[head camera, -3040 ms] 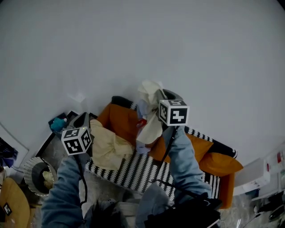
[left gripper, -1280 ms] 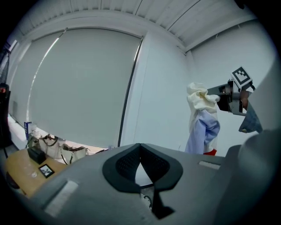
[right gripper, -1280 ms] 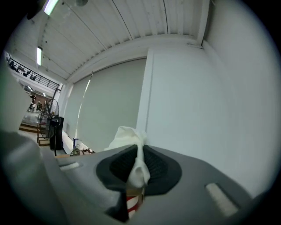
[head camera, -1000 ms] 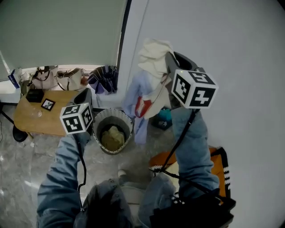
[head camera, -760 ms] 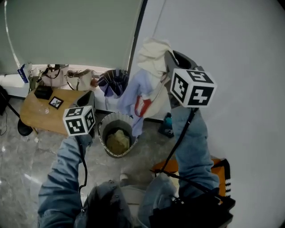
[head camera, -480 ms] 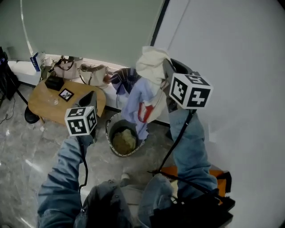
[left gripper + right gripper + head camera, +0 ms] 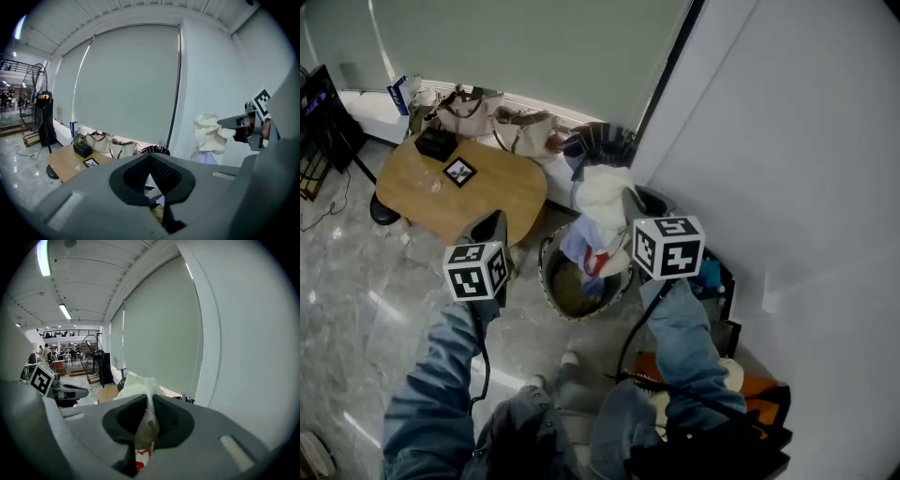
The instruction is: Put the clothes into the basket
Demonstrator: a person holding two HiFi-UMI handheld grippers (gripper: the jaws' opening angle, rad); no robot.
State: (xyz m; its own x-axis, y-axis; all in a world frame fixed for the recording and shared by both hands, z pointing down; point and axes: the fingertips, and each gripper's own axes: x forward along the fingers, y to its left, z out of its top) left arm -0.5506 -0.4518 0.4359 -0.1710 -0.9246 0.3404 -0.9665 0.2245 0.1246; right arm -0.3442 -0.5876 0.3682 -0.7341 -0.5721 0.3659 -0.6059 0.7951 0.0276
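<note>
- Nearest in, the left gripper (image 7: 492,228) hangs out front with its jaws pinched together on nothing (its own view shows only a sliver of the scene beyond through the slit behind the tips).
- Beside it, the right gripper (image 7: 626,199) is clamped hard on a bundle of clothes (image 7: 602,192). Cream fabric is bunched on top, with pale blue cloth and a red print trailing beneath, and the gripper's own view shows cloth squeezed right between the pads.
- That bundle is over the target. Its lower end dangles into the mouth of the round basket (image 7: 544,270) on the floor just past the person's feet, while the cream top sits above the rim, carried by the grip.
- Down in the basket a yellowish garment (image 7: 570,292) already lies at the bottom, so one piece looks banked.
- My read is that this load is at the drop stage: carried over, lined up and partly inside. What's left is to let go so the whole bundle falls in.
- No loose clothes show on the grey floor around the basket, though whether more wait out of frame I cannot tell.
- Further back stand a round wooden table (image 7: 459,187), some bags (image 7: 525,129) along the window ledge and a folded umbrella (image 7: 602,142) at the corner. None of them has any part in the job.
</note>
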